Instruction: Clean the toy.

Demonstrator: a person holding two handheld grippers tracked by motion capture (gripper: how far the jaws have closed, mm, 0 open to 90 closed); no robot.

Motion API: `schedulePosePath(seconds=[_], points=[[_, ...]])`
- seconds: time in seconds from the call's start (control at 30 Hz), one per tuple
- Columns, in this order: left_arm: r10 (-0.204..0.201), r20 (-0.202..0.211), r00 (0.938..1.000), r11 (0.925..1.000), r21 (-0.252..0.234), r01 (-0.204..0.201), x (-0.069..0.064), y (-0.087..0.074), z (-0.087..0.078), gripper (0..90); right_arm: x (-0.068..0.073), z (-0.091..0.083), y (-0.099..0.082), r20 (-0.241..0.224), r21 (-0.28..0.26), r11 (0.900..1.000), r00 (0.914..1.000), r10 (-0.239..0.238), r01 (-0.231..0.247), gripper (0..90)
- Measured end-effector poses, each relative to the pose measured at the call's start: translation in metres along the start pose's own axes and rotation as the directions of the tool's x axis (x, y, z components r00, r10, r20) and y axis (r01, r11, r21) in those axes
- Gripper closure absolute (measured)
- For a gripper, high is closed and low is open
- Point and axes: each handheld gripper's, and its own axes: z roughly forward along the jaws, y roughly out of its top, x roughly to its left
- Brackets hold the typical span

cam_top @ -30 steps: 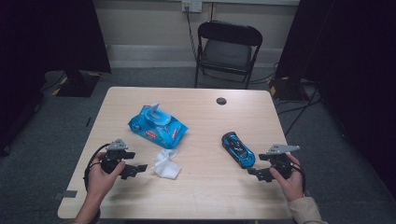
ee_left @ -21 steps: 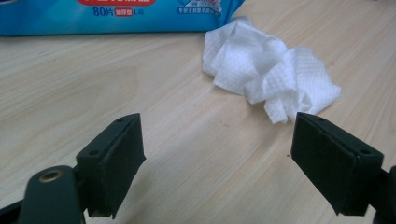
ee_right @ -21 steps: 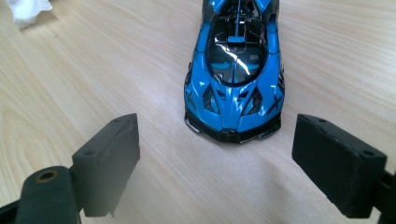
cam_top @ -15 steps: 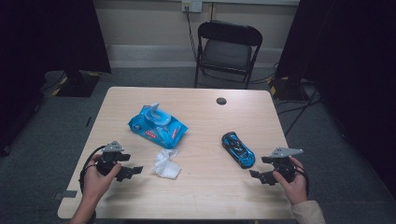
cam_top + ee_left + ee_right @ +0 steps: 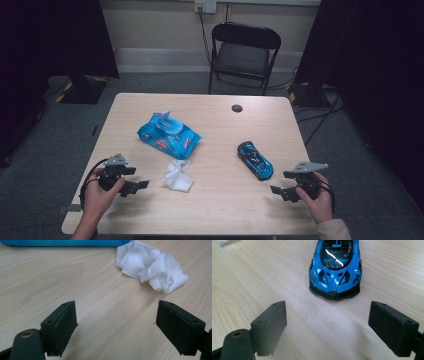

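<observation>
A blue toy car (image 5: 255,160) sits on the right half of the wooden table (image 5: 220,210). My right gripper (image 5: 279,182) is just off its near end, open, with nothing between the jaws. In the right gripper view the car's nose (image 5: 335,267) faces my right gripper (image 5: 327,327), a short gap ahead. A crumpled white wipe (image 5: 178,176) lies left of centre. My left gripper (image 5: 137,177) points at it from the left, open and holding nothing. In the left gripper view the wipe (image 5: 152,267) lies ahead and right of my left gripper (image 5: 116,327).
A blue wipes pack (image 5: 168,133) with its lid flipped up lies behind the wipe; its edge (image 5: 62,242) shows at the top of the left gripper view. A small black disc (image 5: 237,108) sits near the far edge. A black folding chair (image 5: 245,50) stands beyond the table.
The right gripper has eased back a little from the car toward the near edge. The left hand has shifted only slightly. Both pairs of jaws stand as wide as before.
</observation>
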Motion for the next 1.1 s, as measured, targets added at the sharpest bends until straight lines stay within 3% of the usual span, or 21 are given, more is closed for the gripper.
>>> schedulePosePath(seconds=[0.43, 0.7, 1.1], points=[[0.002, -0.016, 0.9999, 1.0, 0.005, -0.002, 0.003, -0.01, -0.005, 16.7, 0.003, -0.001, -0.008, 0.001, 0.02, 0.9996, 0.9998, -0.022, 0.022, 14.6], [0.024, -0.01, 0.9996, 0.9993, 0.029, -0.024, 0.004, -0.02, -0.009, 16.7, 0.001, -0.004, -0.013, 0.008, 0.019, 0.9997, 0.9998, -0.017, 0.017, 14.6], [0.038, -0.016, 0.9992, 0.999, 0.026, -0.037, 0.006, -0.025, -0.011, 16.7, 0.001, -0.002, -0.022, 0.008, 0.043, 0.9988, 0.9996, -0.026, 0.025, 14.6]])
